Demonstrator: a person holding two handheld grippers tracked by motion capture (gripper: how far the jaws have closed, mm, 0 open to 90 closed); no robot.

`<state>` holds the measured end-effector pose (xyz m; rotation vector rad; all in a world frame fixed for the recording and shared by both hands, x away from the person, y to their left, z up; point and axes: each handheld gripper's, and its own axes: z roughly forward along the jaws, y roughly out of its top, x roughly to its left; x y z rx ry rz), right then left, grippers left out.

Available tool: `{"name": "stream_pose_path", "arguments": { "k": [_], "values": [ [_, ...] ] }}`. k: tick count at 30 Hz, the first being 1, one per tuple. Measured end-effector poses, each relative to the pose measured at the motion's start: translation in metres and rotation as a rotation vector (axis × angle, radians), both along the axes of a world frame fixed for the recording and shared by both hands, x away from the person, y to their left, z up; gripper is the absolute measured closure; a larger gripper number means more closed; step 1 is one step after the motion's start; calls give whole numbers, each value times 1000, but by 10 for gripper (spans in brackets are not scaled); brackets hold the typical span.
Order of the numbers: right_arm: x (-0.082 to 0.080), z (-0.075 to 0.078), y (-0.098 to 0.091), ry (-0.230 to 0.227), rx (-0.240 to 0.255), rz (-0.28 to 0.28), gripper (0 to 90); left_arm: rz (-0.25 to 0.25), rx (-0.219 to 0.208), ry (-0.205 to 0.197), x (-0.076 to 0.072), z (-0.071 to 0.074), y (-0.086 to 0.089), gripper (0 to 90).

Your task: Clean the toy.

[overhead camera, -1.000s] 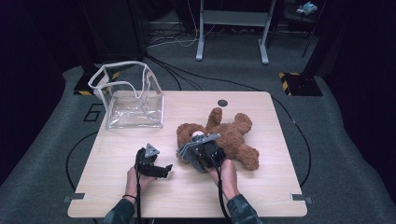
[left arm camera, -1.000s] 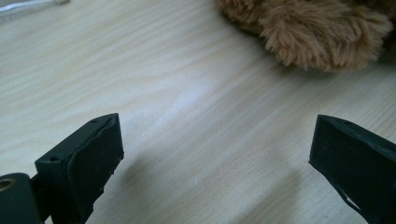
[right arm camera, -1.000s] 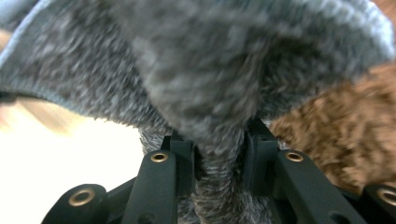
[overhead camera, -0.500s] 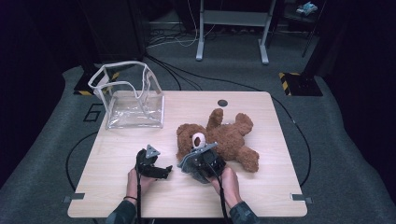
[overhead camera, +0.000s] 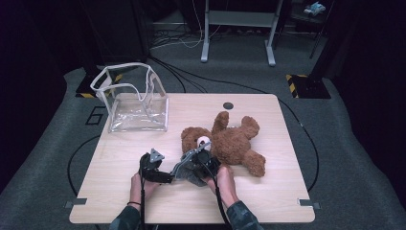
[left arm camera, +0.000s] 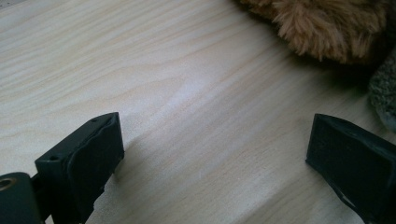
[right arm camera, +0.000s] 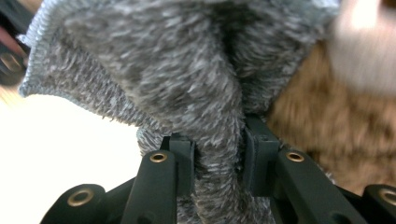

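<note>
The right gripper (overhead camera: 194,167) is clenched on a grey knitted cloth (right arm camera: 187,84); in the right gripper view its two black jaws pinch a bunched fold of the fuzzy fabric between them, and the rest of the cloth spreads upward and to both sides above the pads. In the high view that cloth (overhead camera: 184,168) shows as a grey bundle at the gripper, low over the tabletop (overhead camera: 268,191) near the middle of its near edge and just beside the head of the teddy bear (overhead camera: 230,143). The brown bear lies on its back around the middle of the tabletop, a little toward the right edge, with its limbs spread out. The left gripper (overhead camera: 152,167) rests just left of the cloth, close to the near edge; in the left gripper view its jaws stand wide apart with bare wood between them and nothing gripped, and brown fur (left arm camera: 327,28) and a bit of the grey cloth (left arm camera: 385,93) lie beyond the far jaw. A clear plastic bag (overhead camera: 134,100) with white trim stands open at the far left corner, well apart from the bear and both grippers
</note>
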<state>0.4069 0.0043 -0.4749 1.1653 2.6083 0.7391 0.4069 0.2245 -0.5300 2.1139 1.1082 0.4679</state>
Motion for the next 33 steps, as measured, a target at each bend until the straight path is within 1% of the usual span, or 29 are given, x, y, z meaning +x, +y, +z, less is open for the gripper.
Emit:
{"name": "stream_pose_path", "arguments": {
  "k": [3,4,5,6,7,8,9,11,12,13,14,15,16,17,18,19,20,21,24,25,28,29,31,32,33],
  "values": [
    [-4,1,-10,14,3,-11,697,0,0,0,0,0,0,38],
    [-6,4,-16,0,7,-3,699,0,1,-1,0,0,0,38],
    [-7,6,-20,-5,16,-11,700,1,1,-1,0,0,0,38],
    [-11,12,-28,-16,28,-24,702,1,1,-1,0,0,0,38],
    [-12,16,-33,-27,38,-35,703,2,3,-2,0,0,0,38],
    [-13,21,-41,-43,46,-35,705,4,4,-2,0,0,0,39],
    [-15,26,-49,-54,61,-51,706,4,5,-3,0,0,0,39],
    [-16,37,-67,-92,82,-93,709,9,3,-2,0,0,0,42],
    [-17,40,-74,-111,89,-110,711,13,2,-11,0,0,0,42],
    [-17,46,-85,-124,105,-151,712,22,-12,-7,-1,0,0,45],
    [-16,51,-96,-144,114,-177,713,21,-15,-1,-1,1,1,46],
    [-16,53,-103,-153,123,-193,714,34,-33,-6,-2,0,1,50],
    [-15,56,-112,-165,127,-214,715,38,-48,2,-2,1,1,50],
    [-15,59,-119,-172,129,-238,715,42,-55,1,-3,2,1,49],
    [-16,62,-126,-181,127,-266,716,45,-55,-2,-4,3,1,48],
    [-15,64,-131,-193,125,-275,716,43,-60,-7,-5,4,-1,48],
    [-15,67,-139,-208,120,-299,716,46,-66,-9,-6,6,-2,49],
    [-15,68,-143,-213,117,-316,716,36,-57,-17,-8,9,-4,49],
    [-14,70,-160,-240,107,-369,716,39,-67,-41,-12,15,-11,55],
    [-14,70,-165,-242,104,-388,716,30,-66,-43,-13,17,-14,55],
    [-13,68,-182,-253,103,-430,716,31,-70,-58,-17,21,-24,57],
    [-14,67,-188,-251,96,-445,715,44,-56,-61,-18,22,-28,57],
    [-14,64,-196,-262,95,-475,716,63,-57,-81,-21,23,-37,54],
    [-15,63,-203,-260,98,-494,716,60,-53,-81,-22,24,-42,53],
    [-15,61,-207,-256,88,-503,716,60,-49,-84,-23,24,-46,54]
  ]
}}
